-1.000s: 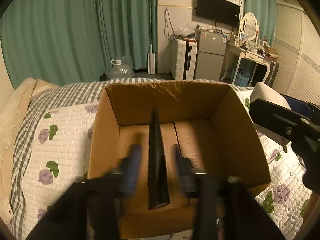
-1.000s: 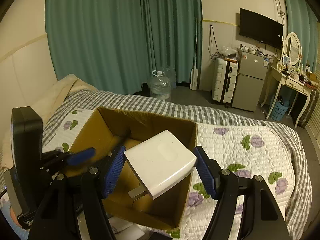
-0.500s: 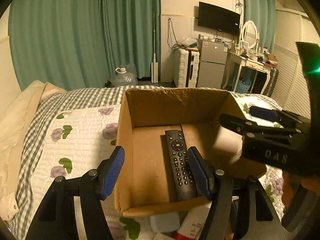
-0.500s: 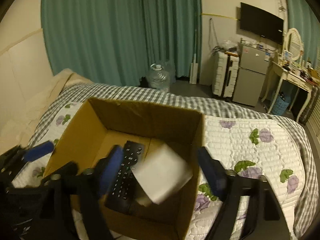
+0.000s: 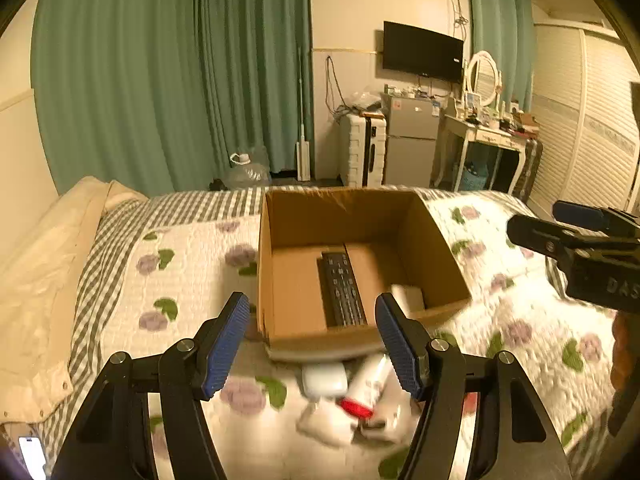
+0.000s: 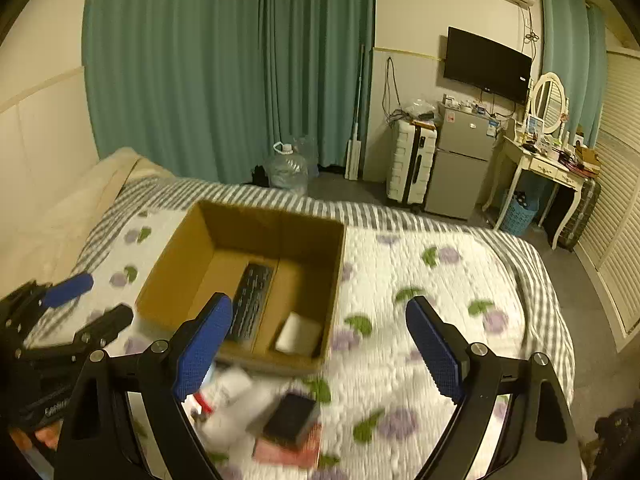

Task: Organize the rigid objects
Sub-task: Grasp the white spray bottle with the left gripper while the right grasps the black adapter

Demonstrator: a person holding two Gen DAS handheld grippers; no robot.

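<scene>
Our left fingers (image 5: 312, 344) stand wide apart with nothing between them, hanging over the near edge of the box (image 5: 288, 240); our right fingers (image 6: 320, 348) are opening, also empty, with the box's near right corner seen between them. Inside the box the remote (image 5: 342, 288) lies lengthwise on the floor, left of the middle seam; the white block (image 6: 298, 332) rests in the near right corner, just beside the remote but apart from it. On the quilt (image 5: 188, 256) in front of the box, blurred, lie a white case (image 5: 324, 378), a white tube with a red cap (image 5: 366, 384), and, in the right view, a small black block (image 6: 292, 418) sitting on a pink thing (image 6: 288, 450). The box stands on the bed; beyond it hang green curtains (image 6: 224, 72).
</scene>
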